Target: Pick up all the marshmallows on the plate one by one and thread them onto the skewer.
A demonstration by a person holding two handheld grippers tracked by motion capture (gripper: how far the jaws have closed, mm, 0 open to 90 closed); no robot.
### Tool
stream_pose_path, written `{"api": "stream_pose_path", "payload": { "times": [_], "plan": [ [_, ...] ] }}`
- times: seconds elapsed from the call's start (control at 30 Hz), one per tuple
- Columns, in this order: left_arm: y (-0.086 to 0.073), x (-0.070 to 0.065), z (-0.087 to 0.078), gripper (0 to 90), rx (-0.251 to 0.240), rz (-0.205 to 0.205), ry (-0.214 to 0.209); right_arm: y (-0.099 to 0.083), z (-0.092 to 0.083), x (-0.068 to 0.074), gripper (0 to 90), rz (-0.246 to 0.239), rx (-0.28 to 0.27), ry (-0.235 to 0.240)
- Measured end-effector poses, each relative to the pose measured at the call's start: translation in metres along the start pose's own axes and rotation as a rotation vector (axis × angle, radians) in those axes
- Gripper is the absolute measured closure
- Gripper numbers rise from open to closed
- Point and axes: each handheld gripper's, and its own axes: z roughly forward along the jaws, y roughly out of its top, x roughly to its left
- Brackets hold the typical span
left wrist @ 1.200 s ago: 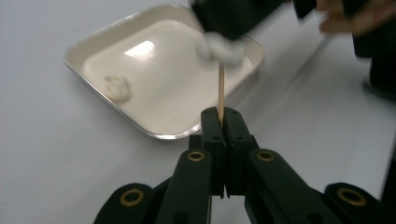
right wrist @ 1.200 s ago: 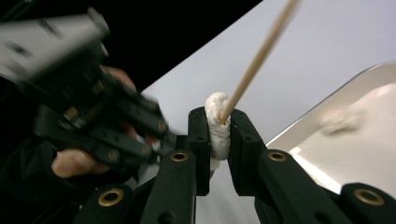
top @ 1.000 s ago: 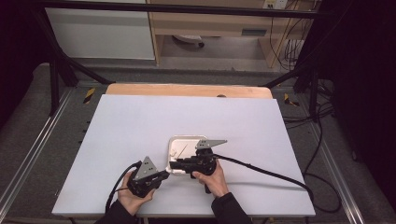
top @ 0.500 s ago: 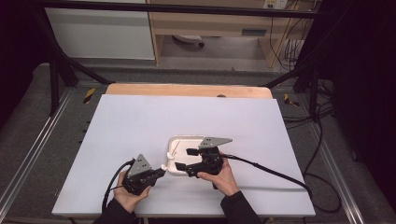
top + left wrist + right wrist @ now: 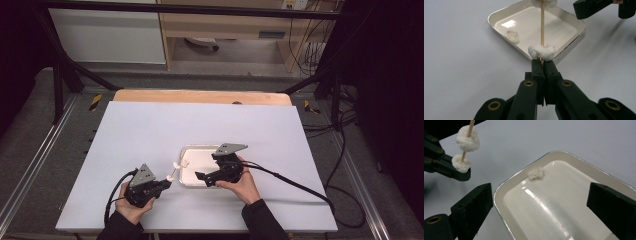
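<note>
My left gripper point(image 5: 541, 62) is shut on the lower end of a thin wooden skewer point(image 5: 542, 30). One white fluffy lump point(image 5: 541, 51) sits on the skewer just above the jaws, and a second lump point(image 5: 468, 135) sits higher up. In the high view the skewer point(image 5: 176, 171) points toward the white tray point(image 5: 186, 150). My right gripper point(image 5: 541, 202) hangs over the tray; its jaws have just been opening and stand wide apart with nothing gripped. One loose lump point(image 5: 536, 173) lies in the tray's corner.
The tray's metal rim point(image 5: 506, 185) lies on a pale table sheet point(image 5: 150, 130). A black cable point(image 5: 295, 185) trails right from the right gripper. A wooden strip point(image 5: 200, 96) runs along the table's far edge.
The right gripper's jaws have opened wide and it has drawn slightly back to the right, away from the skewer. The left gripper keeps its hold on the skewer.
</note>
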Motion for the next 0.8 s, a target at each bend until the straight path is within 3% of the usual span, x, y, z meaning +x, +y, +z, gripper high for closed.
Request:
{"api": "stream_pose_path", "payload": {
  "times": [0.13, 0.4, 0.7, 0.8],
  "plan": [
    [-0.001, 0.003, -0.001, 88.6, 0.003, -0.004, 0.0, 0.003, 0.004, -0.005, 7.1, 0.037, -0.013, -0.024],
    [-0.001, 0.004, -0.002, 88.6, 0.006, -0.004, 0.002, 0.012, 0.019, -0.008, 5.5, 0.044, 0.022, -0.057],
    [0.0, 0.006, -0.002, 88.6, 0.004, -0.007, 0.002, 0.025, 0.039, -0.003, 6.0, 0.026, 0.08, -0.099],
    [0.0, 0.006, -0.002, 88.6, 0.005, -0.008, 0.002, 0.025, 0.048, -0.001, 12.4, 0.002, 0.103, -0.091]
  ]
}}
